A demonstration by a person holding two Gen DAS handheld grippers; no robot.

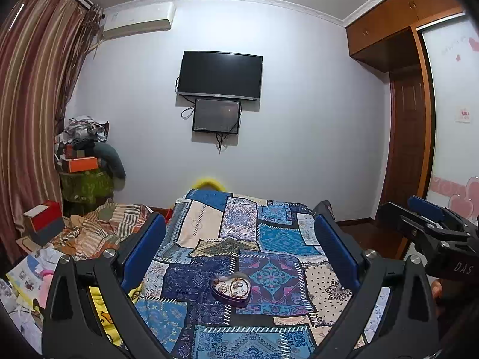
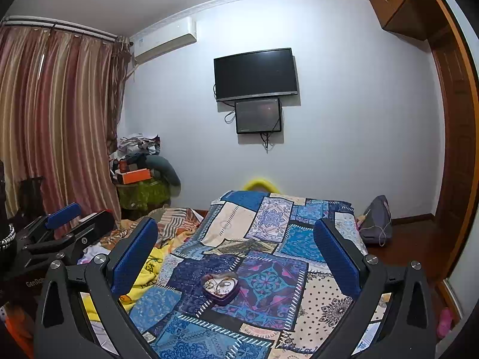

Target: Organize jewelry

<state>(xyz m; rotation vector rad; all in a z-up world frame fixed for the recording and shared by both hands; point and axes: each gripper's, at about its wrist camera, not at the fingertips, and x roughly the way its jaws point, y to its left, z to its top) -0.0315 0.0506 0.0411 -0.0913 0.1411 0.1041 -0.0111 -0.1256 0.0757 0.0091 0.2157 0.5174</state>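
Note:
A purple heart-shaped tin [image 1: 231,290] lies open on the patchwork bedspread [image 1: 269,233], with several gold and silver jewelry pieces [image 1: 236,285] tangled inside. It also shows in the right wrist view [image 2: 221,287]. My left gripper [image 1: 239,239] is open and empty, held above the bed with the tin below and between its blue pads [image 1: 143,248]. My right gripper [image 2: 236,245] is open and empty in the same stance. Each gripper shows at the other view's edge: the right [image 1: 431,227], the left [image 2: 66,227].
A striped blanket [image 1: 101,230] and yellow cloth [image 2: 149,269] lie left of the bedspread. Red and grey boxes [image 1: 43,223], paper clutter, a heaped stand [image 1: 86,176] and curtains are on the left. A wall TV [image 1: 220,74], a wardrobe [image 1: 413,104] and a grey bag [image 2: 375,220] are beyond.

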